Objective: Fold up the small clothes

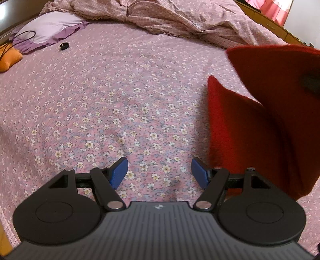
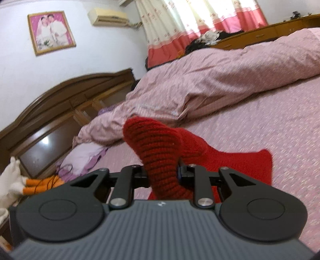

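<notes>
A red knitted garment hangs lifted above the pink flowered bed sheet at the right of the left wrist view. My left gripper is open and empty, its blue pads just left of the garment's lower edge. My right gripper is shut on a ribbed fold of the red garment and holds it up. The rest of the garment trails down onto the sheet behind it.
A crumpled pink quilt lies along the far side of the bed. A lilac pillow, an orange cushion with a black cable and a small black object lie at the far left. A wooden headboard stands beyond.
</notes>
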Demonstrator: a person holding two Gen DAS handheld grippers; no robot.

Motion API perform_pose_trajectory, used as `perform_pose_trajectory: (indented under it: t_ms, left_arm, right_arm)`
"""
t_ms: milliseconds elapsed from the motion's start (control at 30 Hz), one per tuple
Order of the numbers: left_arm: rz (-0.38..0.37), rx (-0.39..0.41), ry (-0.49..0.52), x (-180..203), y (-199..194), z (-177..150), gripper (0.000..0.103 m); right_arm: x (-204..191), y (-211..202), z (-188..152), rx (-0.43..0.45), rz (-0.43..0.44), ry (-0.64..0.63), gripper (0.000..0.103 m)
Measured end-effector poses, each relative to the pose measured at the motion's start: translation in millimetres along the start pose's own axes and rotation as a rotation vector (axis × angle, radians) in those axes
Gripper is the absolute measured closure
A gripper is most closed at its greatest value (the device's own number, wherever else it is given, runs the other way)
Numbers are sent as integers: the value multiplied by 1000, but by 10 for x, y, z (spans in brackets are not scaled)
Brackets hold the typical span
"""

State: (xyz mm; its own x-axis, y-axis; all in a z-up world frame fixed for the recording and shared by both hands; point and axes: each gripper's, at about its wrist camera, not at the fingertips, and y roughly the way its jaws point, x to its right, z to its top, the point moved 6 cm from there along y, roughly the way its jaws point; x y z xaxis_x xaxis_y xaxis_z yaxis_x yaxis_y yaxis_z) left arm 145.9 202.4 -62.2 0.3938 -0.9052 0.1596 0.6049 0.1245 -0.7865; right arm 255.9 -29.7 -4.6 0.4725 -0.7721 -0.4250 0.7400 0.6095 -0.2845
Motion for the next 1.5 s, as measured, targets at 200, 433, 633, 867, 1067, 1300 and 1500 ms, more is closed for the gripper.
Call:
perform_pose_trajectory:
  t_ms: [200, 433, 633, 867, 1067, 1300, 1500]
  left_arm:
    - [7, -11, -31, -118, 41, -44, 28]
    - [13, -20, -43, -168, 37, -91, 28]
    - [10, -12, -40, -149, -26, -100, 28]
    - [15, 4, -35, -139, -128, -89, 28]
    - [13, 21, -20, -88, -221, -69, 28]
    - [-15, 62, -10, 8, -412, 13, 28]
    - [-46, 101, 0, 101, -603, 108, 28]
  right_arm:
    - [-87, 196, -281, -93, 44, 5, 76]
    - [-183, 261, -464, -129, 58, -32, 62]
    - [-297, 189, -475, -132, 75, -68, 49]
    - [-263, -36, -427, -144, 139, -12, 44]
    - [-170, -301, -351, -126, 176, 49, 44]
    - [172, -613, -212, -21, 83, 100, 44]
    - [561, -538, -167, 1, -61, 157, 44]
